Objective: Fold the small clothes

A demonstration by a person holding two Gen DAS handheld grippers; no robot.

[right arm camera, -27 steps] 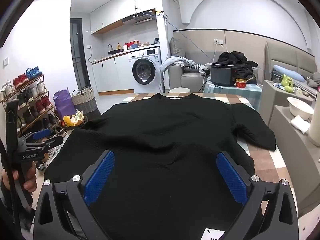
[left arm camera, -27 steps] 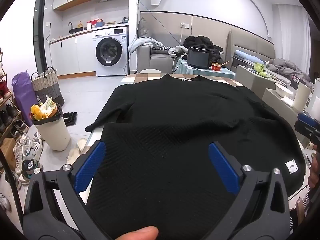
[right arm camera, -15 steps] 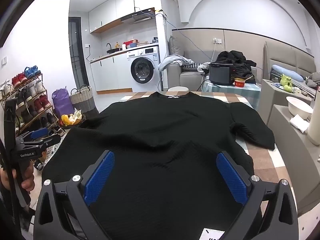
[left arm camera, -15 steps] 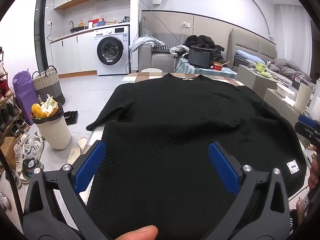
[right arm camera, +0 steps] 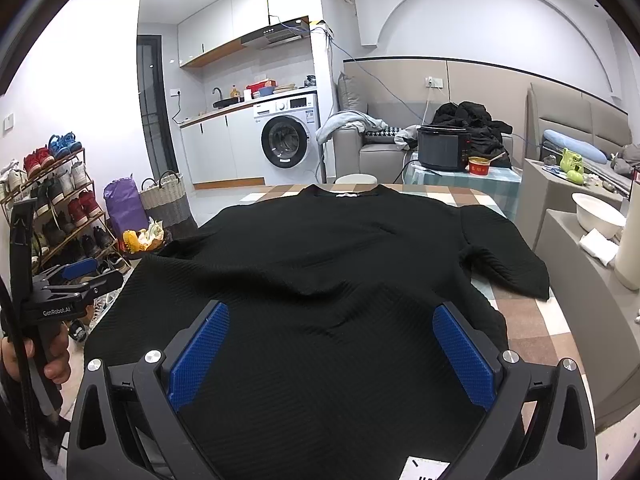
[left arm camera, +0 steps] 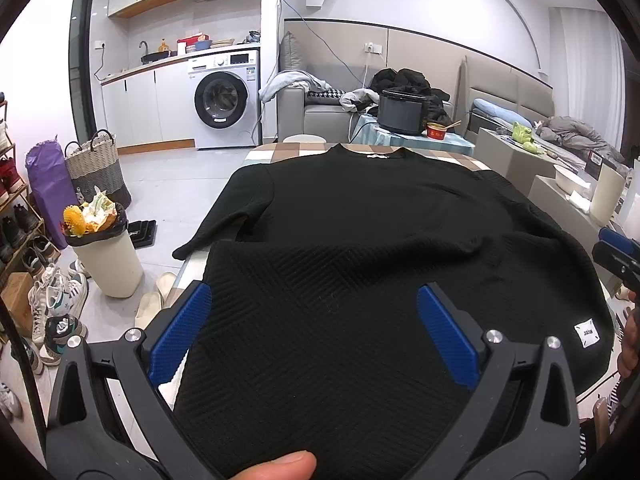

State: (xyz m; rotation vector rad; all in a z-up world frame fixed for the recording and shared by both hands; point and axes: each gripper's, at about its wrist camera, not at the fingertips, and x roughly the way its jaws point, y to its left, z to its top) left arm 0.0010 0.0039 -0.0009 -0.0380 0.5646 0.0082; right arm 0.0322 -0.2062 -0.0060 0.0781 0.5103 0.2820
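Note:
A black textured knit sweater lies spread on a checked table, collar at the far end, sleeves out to both sides; it also shows in the right wrist view. A white label sits at its near right hem. My left gripper is open and empty above the near left hem. My right gripper is open and empty above the near right part. Each gripper shows at the edge of the other's view, the left gripper and the right gripper.
A full waste bin and shoes stand on the floor left of the table. A shoe rack, baskets and a washing machine lie beyond. A side table with a black cooker stands behind; shelves with a bowl are at right.
Both views have shifted slightly; the sweater's near hem sits a little lower in frame. Both grippers stay open and the sweater has not visibly moved.

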